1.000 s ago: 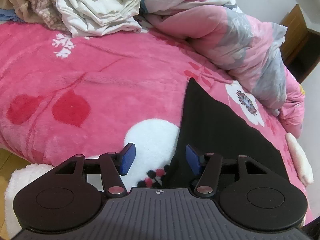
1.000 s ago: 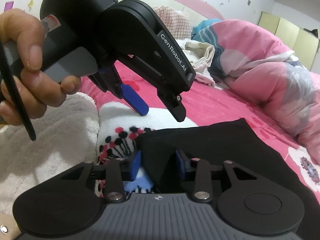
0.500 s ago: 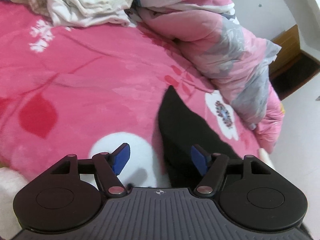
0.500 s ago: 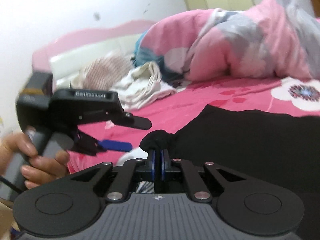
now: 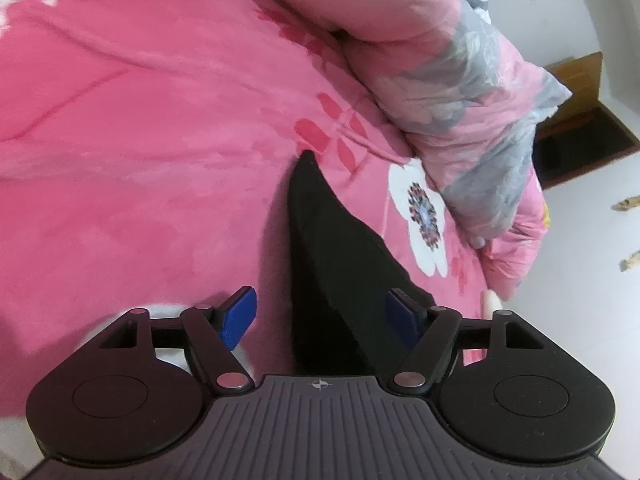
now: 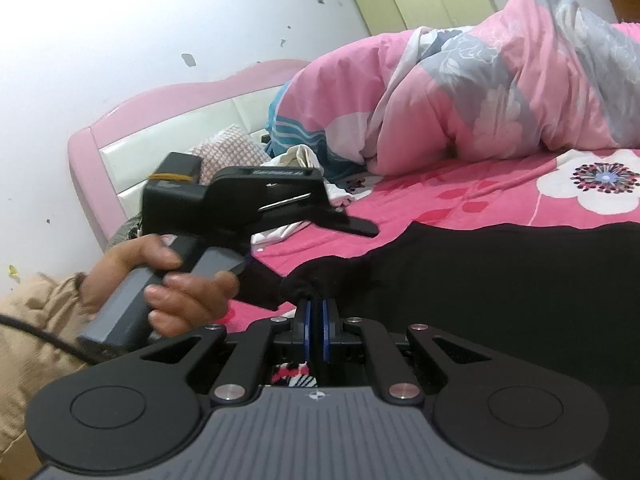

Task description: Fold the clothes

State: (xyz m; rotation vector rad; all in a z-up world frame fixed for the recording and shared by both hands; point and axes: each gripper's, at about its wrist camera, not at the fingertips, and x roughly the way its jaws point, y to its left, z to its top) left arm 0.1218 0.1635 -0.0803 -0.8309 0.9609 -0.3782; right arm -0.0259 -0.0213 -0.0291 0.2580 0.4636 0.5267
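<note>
— Black cloth, where does it lie?

— Your black garment (image 6: 500, 280) spreads on the pink blanket (image 5: 140, 120); your right gripper (image 6: 315, 326) pinches a bunched edge of it, lifted off the bed.

— And the left gripper (image 5: 320, 316)?

— Its pads stand wide apart, straddling a raised edge of the fabric, gripping nothing.

— How do you do this well?

— Close the left on that same edge, well apart from the right's pinch. Keep the span between them taut and level, I'd say, so the fold lands straight.

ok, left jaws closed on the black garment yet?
No. In the left wrist view the left gripper stands wide open, its blue pads apart on either side of the black garment.
</note>
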